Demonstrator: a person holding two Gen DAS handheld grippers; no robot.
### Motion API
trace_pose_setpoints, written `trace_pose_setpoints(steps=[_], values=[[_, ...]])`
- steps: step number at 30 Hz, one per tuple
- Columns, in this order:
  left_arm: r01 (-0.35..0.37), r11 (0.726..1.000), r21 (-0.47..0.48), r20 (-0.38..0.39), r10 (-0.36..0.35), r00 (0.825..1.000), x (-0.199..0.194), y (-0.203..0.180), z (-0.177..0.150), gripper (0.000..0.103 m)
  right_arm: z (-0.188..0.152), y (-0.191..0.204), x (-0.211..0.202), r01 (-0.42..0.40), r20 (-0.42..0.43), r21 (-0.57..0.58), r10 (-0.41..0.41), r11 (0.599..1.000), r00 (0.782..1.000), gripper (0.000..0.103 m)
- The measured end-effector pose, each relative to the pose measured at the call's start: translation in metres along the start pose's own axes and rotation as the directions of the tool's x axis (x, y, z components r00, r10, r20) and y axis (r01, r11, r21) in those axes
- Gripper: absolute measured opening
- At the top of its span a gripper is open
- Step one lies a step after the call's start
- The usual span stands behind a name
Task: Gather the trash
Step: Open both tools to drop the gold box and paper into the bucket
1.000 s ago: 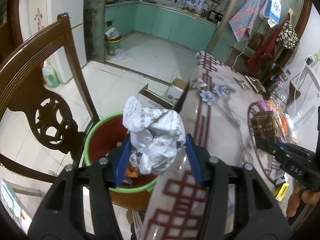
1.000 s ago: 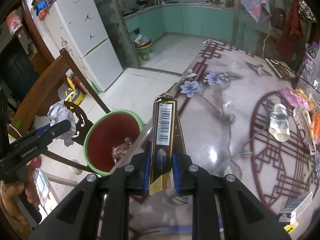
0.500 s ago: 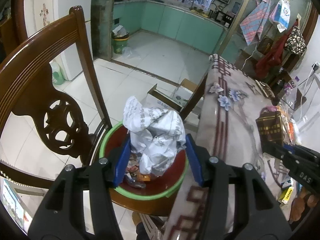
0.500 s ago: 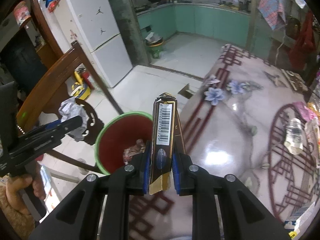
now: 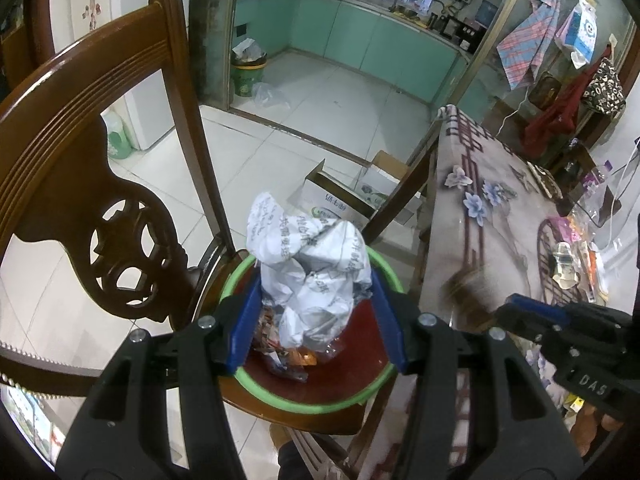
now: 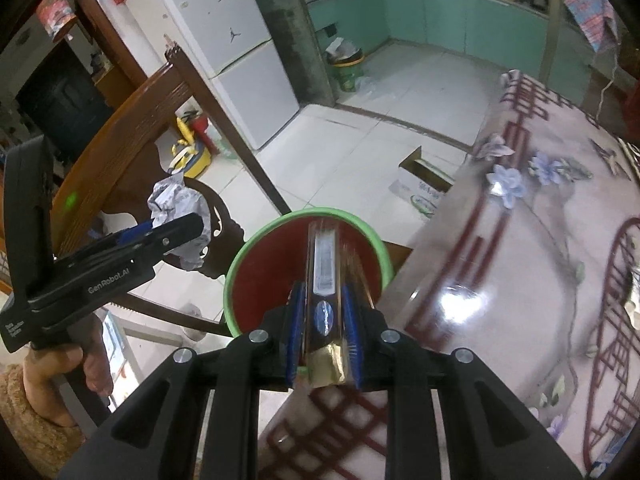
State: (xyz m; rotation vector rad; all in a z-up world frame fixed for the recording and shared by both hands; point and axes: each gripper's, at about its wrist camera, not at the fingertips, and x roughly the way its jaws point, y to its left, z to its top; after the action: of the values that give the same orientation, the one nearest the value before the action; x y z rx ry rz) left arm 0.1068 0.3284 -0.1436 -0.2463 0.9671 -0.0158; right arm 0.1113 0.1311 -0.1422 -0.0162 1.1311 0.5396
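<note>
Left gripper (image 5: 316,316) is clamped on a crumpled paper wad (image 5: 308,268), blue pads (image 5: 244,328) pressing both sides, jaws about half spread. The wad hangs directly over the green-rimmed red trash bin (image 5: 280,396), which sits on the seat of a carved wooden chair (image 5: 92,184). Wrappers and scraps (image 5: 288,356) already lie in the bin bottom.

Right gripper (image 6: 322,332) is pinched nearly closed on a flat gold-and-black carton (image 6: 324,280) with a barcode label facing the camera, held edge-on and upright between the pads. In the right wrist view the carton's far end is over the bin's mouth, bin rim (image 6: 240,264) at 9 o'clock of the carton. The carton is motion-blurred.

Left gripper shows at 9 o'clock in the right wrist view, person's hand (image 6: 68,364) on its handle; right gripper sits at 4 o'clock in the left wrist view.

The floral patterned table (image 6: 520,260) edge is just beside the bin at 3 o'clock. A cardboard box (image 5: 352,196) sits on the floor at 12 o'clock beyond the bin.
</note>
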Motion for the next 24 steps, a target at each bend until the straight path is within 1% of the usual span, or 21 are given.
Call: trace_pose_setpoints(steps=[5, 6, 7, 8, 9, 10, 11, 12, 15, 19, 24], values=[[0.0, 1.0, -0.005, -0.009, 0.0, 1.0, 0.008, 0.007, 0.007, 0.051, 0.011, 0.005, 0.015, -0.002, -0.014, -0.013, 0.001, 1.0, 1.0, 0.018], [-0.001, 1.0, -0.007, -0.011, 0.001, 1.0, 0.01, 0.008, 0.009, 0.051, 0.013, 0.005, 0.017, -0.002, -0.015, -0.014, 0.002, 1.0, 1.0, 0.02], [-0.005, 1.0, -0.009, -0.012, 0.005, 1.0, 0.012, 0.009, 0.01, 0.054, 0.015, 0.005, 0.019, -0.001, -0.014, -0.014, 0.001, 1.0, 1.0, 0.021], [-0.006, 1.0, -0.014, -0.015, 0.006, 1.0, 0.014, 0.01, 0.012, 0.063, 0.017, 0.004, 0.019, 0.007, -0.007, -0.01, -0.007, 1.0, 1.0, 0.025], [-0.003, 1.0, -0.019, -0.016, 0.003, 1.0, 0.015, 0.012, 0.013, 0.068, 0.018, 0.003, 0.018, 0.005, -0.004, -0.006, -0.005, 1.0, 1.0, 0.035], [0.002, 1.0, -0.028, -0.012, -0.002, 1.0, 0.016, 0.013, 0.014, 0.073, 0.018, 0.002, 0.017, 0.005, 0.001, -0.001, -0.005, 1.0, 1.0, 0.039], [0.007, 0.999, -0.034, -0.011, -0.008, 1.0, 0.016, 0.014, 0.014, 0.074, 0.018, 0.001, 0.016, 0.011, 0.004, 0.001, -0.011, 1.0, 1.0, 0.046], [0.008, 0.999, -0.035, -0.012, -0.009, 1.0, 0.017, 0.014, 0.015, 0.074, 0.018, -0.001, 0.014, 0.02, 0.007, 0.003, -0.02, 1.0, 1.0, 0.049], [0.01, 0.999, -0.036, -0.009, -0.01, 1.0, 0.016, 0.012, 0.015, 0.075, 0.014, -0.006, 0.005, 0.024, 0.02, 0.024, -0.024, 0.999, 1.0, 0.054], [0.019, 1.0, -0.019, -0.001, -0.019, 1.0, 0.011, 0.001, 0.013, 0.075, 0.008, -0.016, -0.012, 0.04, 0.043, 0.046, -0.042, 0.998, 0.998, 0.056], [0.029, 0.999, 0.015, 0.015, -0.029, 0.999, -0.002, -0.018, 0.006, 0.075, -0.009, -0.034, -0.036, 0.057, 0.068, 0.094, -0.064, 0.994, 0.996, 0.058]])
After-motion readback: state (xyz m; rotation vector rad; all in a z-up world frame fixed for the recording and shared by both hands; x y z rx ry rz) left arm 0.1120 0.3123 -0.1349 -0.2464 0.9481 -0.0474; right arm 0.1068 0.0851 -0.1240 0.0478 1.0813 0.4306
